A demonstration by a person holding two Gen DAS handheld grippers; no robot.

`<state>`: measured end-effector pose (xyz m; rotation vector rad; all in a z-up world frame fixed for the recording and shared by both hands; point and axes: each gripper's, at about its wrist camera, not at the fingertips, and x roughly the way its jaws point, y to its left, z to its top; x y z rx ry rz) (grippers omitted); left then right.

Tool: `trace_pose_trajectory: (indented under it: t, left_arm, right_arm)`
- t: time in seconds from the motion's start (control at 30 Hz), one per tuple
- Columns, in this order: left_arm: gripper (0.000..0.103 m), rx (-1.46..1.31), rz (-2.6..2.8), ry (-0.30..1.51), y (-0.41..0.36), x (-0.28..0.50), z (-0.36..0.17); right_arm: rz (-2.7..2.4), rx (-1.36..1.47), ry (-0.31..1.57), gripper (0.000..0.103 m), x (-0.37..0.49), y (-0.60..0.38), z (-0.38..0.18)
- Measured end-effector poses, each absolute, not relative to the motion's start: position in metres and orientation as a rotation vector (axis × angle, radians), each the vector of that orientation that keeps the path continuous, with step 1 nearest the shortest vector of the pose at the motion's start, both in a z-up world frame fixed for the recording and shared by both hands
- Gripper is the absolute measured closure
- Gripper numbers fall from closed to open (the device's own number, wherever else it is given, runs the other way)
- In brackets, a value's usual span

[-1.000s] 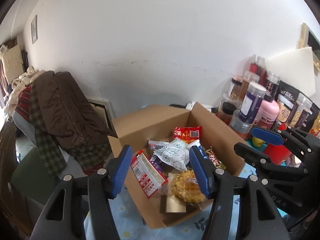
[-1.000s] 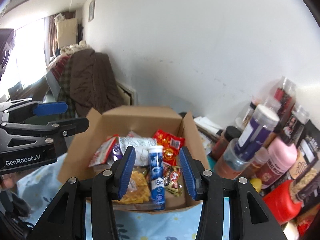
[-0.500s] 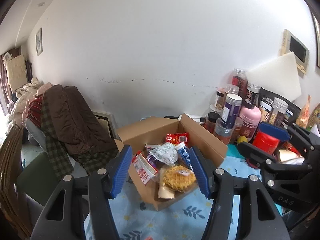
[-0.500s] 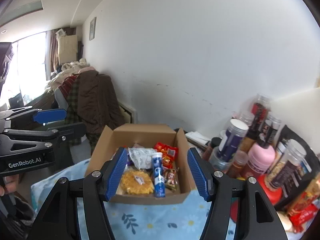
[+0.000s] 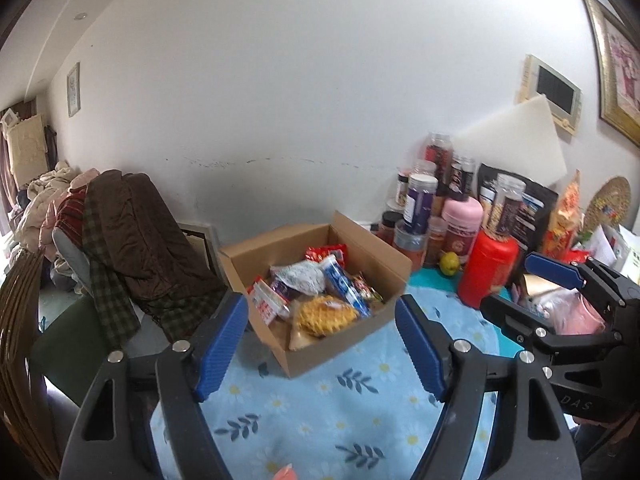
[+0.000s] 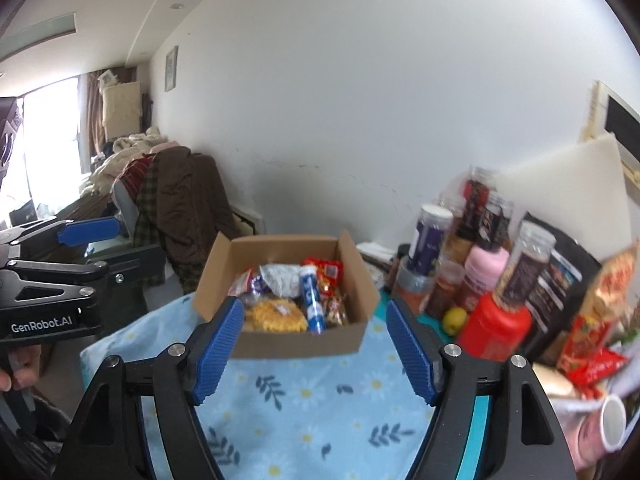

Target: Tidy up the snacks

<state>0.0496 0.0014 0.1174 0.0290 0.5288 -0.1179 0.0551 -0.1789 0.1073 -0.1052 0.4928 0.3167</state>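
1. The cloth (image 5: 320, 408) on the counter is light blue, dotted with white daisies and dark blue leaf sprigs.
2. The box (image 6: 296, 344) is plain brown cardboard.
3. In it lie a yellow waffle snack (image 6: 276, 314), a blue tube (image 6: 310, 300) with white print and a red packet (image 6: 326, 270).
4. Both tools are black with ribbed blue pads (image 5: 222, 346).
5. A red bottle (image 5: 486, 276) and a pink jar (image 5: 460, 226) stand among the jars.
6. The jacket (image 5: 136, 232) is brown, over green check fabric.

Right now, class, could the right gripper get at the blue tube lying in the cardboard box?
Probably yes: the blue tube lies exposed on top in the open cardboard box, straight ahead of the right gripper, whose empty fingers are opening.
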Motion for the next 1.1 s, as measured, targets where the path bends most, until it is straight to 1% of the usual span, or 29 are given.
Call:
trace_pose_trajectory:
  t: [0.07, 0.13, 0.6, 1.1]
  left_arm:
    - [0.025, 0.028, -0.125, 0.537, -0.003, 0.040, 0.113]
    - [0.021, 0.024, -0.131, 0.545, -0.006, 0.032, 0.108]
    - [0.020, 0.012, -0.131, 0.583, -0.018, -0.007, 0.080]
    - [0.020, -0.021, -0.140, 0.603, -0.020, -0.006, 0.075]
  right_arm:
    - [0.300, -0.092, 0.502, 0.021, 0.045, -0.184, 0.103]
    - [0.284, -0.087, 0.510, 0.021, 0.038, -0.188, 0.097]
    - [0.242, -0.076, 0.552, 0.020, -0.001, -0.199, 0.070]
    - [0.237, -0.058, 0.579, 0.020, -0.004, -0.203, 0.061]
